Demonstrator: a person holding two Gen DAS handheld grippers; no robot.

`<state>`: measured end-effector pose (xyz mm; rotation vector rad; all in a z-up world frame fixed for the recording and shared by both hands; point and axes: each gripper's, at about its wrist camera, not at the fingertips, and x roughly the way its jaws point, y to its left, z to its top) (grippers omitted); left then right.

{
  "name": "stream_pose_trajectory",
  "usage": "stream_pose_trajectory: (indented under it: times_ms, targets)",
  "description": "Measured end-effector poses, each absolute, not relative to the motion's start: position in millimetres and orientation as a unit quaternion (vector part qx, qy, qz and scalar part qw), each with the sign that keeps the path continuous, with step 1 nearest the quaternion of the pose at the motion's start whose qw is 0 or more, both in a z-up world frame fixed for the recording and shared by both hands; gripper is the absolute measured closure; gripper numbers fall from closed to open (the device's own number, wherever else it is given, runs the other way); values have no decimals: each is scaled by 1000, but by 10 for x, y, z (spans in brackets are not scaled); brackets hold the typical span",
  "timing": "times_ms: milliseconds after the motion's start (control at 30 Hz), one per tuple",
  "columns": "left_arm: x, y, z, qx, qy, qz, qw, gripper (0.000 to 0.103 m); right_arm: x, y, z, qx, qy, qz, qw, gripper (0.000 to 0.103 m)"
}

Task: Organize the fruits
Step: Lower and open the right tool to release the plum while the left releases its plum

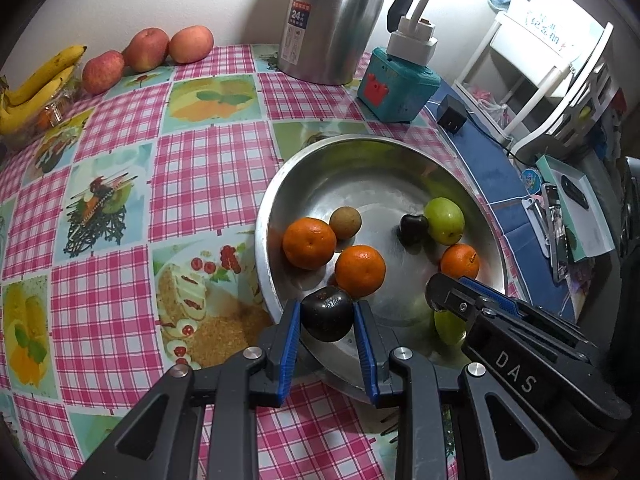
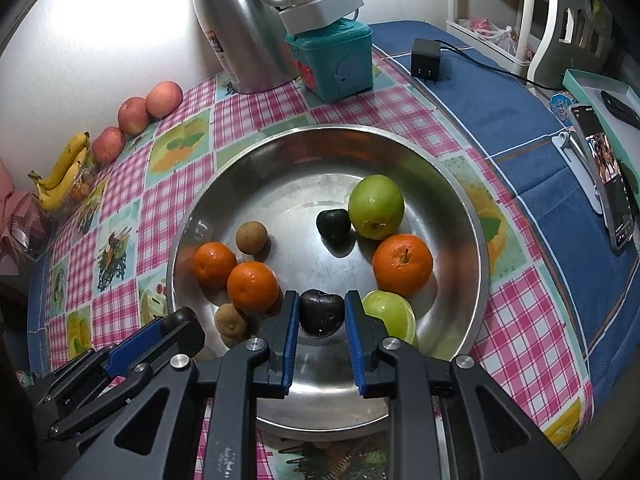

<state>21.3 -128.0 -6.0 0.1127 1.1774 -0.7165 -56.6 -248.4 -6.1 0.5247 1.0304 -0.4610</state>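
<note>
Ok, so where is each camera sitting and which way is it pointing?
Left wrist: rides the left tool at the steel bowl's near-left rim, facing the wall; its fingers flank a dark fruit; the right tool enters from the right.
Right wrist: rides the right tool over the bowl's near edge, facing the kettle; it too holds a dark fruit; the left tool shows lower left.
Shared: bowl, oranges, kettle.

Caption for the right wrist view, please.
Right gripper closed on a dark plum over a steel bowl of oranges and green fruit.
</note>
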Motion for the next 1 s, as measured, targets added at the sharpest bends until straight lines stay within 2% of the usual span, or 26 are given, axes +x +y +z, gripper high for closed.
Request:
stream_pose_trajectory:
  times_ms: [133,433,567,700,767,833,900,1000]
  targets:
    - [215,-1284,-79,52,547,-332,766,71,-563,-2481,-66,243,485,-217,812,79]
    - [222,-1169,-48,35,551,-324,768,54,-575,-2473,-67,241,484,-218,812,75]
    - [260,-998,-20,18,556,-297,776,38,-588,-2455,-37,239,479,-218,816,67]
    - [326,-761,-13,18,557,-241,795,29,-597,-2401,-14,234,476,-215,820,56]
    - [336,-641,-5,32,548,-207,810,12,-607,-2355,4,230,474,-209,824,49]
    - [338,-544,3,31,544,-193,816,0,-620,-2313,18,225,472,-204,828,42]
    - [328,-411,40,24,537,-180,824,0,-636,-2272,32,220,470,-200,831,31]
    - [301,-274,105,25,526,-165,834,0,-668,-2203,51,214,468,-193,836,30]
